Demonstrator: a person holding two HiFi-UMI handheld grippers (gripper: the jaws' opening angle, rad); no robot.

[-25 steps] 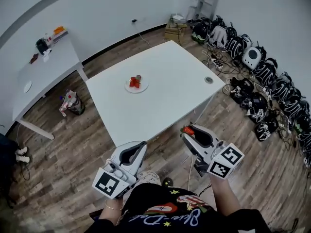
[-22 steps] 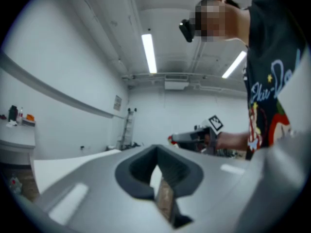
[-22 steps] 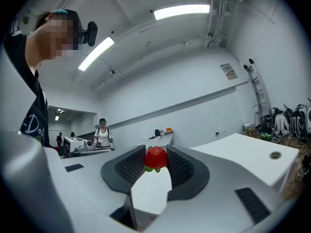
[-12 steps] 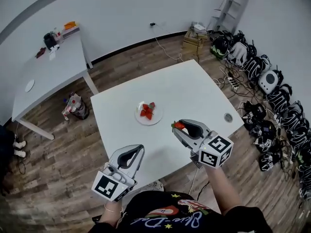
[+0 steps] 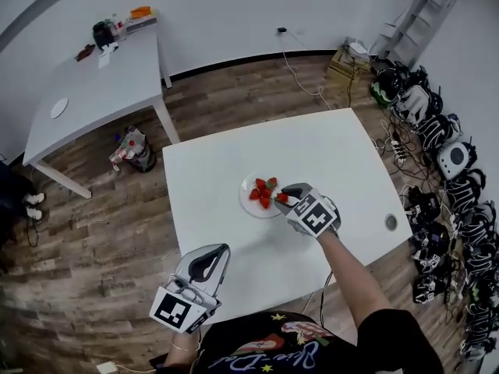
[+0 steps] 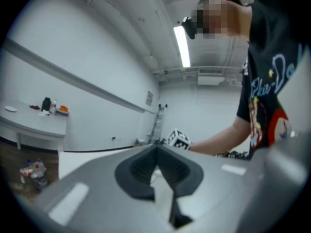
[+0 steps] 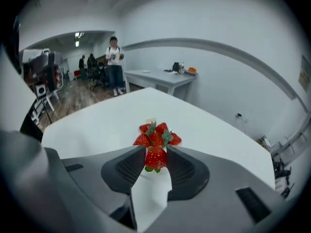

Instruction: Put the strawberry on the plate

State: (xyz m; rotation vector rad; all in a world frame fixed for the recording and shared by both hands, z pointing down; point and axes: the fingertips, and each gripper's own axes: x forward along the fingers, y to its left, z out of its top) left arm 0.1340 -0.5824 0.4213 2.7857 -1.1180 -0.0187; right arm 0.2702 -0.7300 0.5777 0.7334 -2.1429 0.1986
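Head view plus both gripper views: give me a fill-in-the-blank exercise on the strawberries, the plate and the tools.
The tool clamped on the red strawberry is the person's ____ one.
The small round white plate, already holding other strawberries, stands on a large ____ table.
The left tool has its jaws ____, with nothing between them.
Missing words: right; white; shut.

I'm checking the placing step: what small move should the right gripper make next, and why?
Probably ease the right gripper a little forward and down over the plate before opening. Its jaws are shut on a strawberry at the plate's edge, with other strawberries piled just beyond.
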